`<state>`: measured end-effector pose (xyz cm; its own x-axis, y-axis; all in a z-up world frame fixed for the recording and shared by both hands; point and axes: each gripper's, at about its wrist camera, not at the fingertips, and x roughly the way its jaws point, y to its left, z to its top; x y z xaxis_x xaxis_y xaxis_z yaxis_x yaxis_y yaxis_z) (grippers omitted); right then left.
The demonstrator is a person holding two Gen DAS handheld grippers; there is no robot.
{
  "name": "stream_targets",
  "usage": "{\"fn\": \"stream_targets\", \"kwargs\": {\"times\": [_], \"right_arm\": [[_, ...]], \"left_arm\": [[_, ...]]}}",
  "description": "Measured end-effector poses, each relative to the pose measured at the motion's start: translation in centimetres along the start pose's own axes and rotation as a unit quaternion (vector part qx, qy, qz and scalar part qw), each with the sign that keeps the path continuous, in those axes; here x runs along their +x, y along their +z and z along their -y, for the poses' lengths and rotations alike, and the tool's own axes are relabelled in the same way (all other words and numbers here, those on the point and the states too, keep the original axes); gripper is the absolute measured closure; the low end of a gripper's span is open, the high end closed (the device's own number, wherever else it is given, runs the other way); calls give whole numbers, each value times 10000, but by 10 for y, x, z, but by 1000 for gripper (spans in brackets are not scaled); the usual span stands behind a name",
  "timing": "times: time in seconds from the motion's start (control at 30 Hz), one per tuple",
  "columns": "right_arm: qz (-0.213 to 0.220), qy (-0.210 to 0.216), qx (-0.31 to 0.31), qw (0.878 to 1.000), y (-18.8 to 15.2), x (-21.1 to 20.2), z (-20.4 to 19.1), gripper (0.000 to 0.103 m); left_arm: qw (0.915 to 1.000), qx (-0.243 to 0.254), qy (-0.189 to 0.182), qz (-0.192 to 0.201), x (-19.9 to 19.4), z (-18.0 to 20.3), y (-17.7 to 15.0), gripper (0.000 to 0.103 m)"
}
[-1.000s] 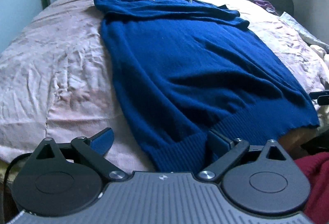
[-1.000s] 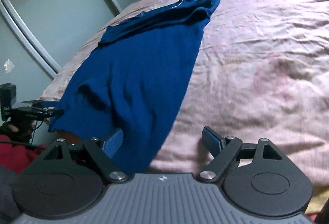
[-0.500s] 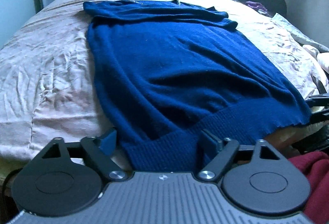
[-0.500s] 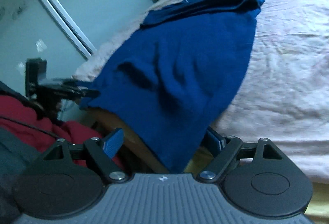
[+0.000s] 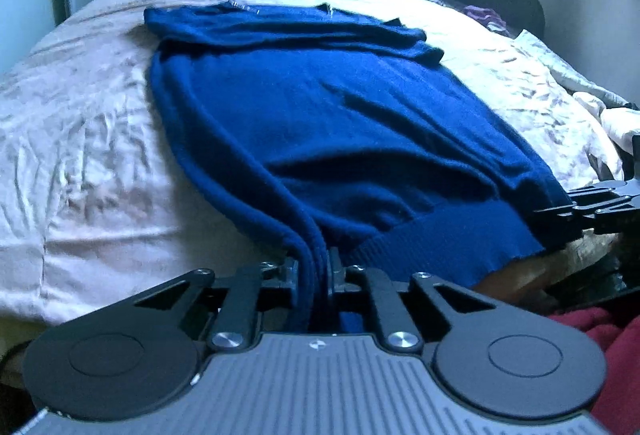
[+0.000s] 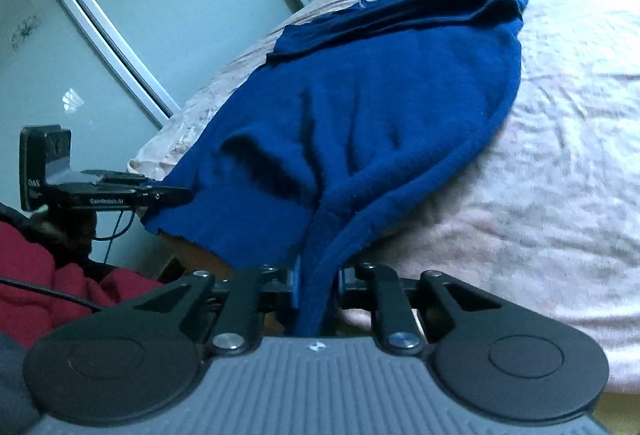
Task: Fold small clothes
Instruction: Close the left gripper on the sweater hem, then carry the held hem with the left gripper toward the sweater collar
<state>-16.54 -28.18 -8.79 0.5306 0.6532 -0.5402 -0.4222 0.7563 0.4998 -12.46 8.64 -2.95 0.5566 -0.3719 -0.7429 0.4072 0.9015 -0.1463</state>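
Bed: pink wrinkled sheet (image 5: 92,163) covers it; pale sliding doors (image 6: 132,47) stand along one side.
Sweater: blue sweater (image 5: 340,131) lies spread on the sheet, sleeves folded across the far end, ribbed hem hanging over the near edge of the bed.
Left gripper: left gripper (image 5: 314,271) has just closed; its jaws pinch a bunched fold at the hem's left corner, cloth squeezed between the two pads.
Right gripper: right gripper (image 6: 318,281) has also just closed, on the hem's right corner; a gathered strip of knit runs down between its pads and out below them.
Hem between them: sags loose off the bed edge from one grip to the other.
Cross views: each gripper shows side-on in the other's camera, tips at the hem.
Person: red garment (image 6: 36,287) shows at the near edge.
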Motion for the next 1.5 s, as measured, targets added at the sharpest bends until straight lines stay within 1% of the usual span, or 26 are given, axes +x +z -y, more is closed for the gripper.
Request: {"fn": "stream_targets", "kwargs": {"times": [0.17, 0.27, 0.4, 0.5, 0.63, 0.73, 0.83, 1.0, 1.33, 1.5], "right_arm": [[379, 71, -41, 9992, 20, -2, -6, 88], [506, 107, -117, 9986, 31, 2, -10, 88], [718, 46, -91, 9974, 44, 6, -9, 88], [939, -86, -29, 9955, 53, 6, -7, 88], [1251, -283, 70, 9917, 64, 6, -5, 88], [1467, -472, 189, 9879, 75, 8, 2, 88], [1638, -559, 358, 9843, 87, 11, 10, 88], [1756, -677, 430, 9812, 103, 21, 18, 88], [1762, -1103, 228, 9779, 121, 40, 21, 88], [1837, -1247, 211, 9748, 130, 46, 27, 88]], "left_arm": [[9993, 160, -24, 330, -7, 11, 18, 91], [9984, 183, 17, 540, -9, 15, 30, 91], [9975, 155, 85, 682, -6, 16, 46, 91], [9965, 47, 138, 820, -4, 14, 56, 91], [9952, -117, 390, 889, 6, 10, 70, 91], [9941, -289, 498, 923, 14, 3, 84, 91], [9918, -398, 698, 998, 22, -2, 97, 91], [9889, -502, 931, 1045, 33, -8, 114, 91], [9840, -376, 1315, 1145, 54, -10, 132, 90], [9829, -435, 1378, 1140, 65, -14, 140, 90]]}}
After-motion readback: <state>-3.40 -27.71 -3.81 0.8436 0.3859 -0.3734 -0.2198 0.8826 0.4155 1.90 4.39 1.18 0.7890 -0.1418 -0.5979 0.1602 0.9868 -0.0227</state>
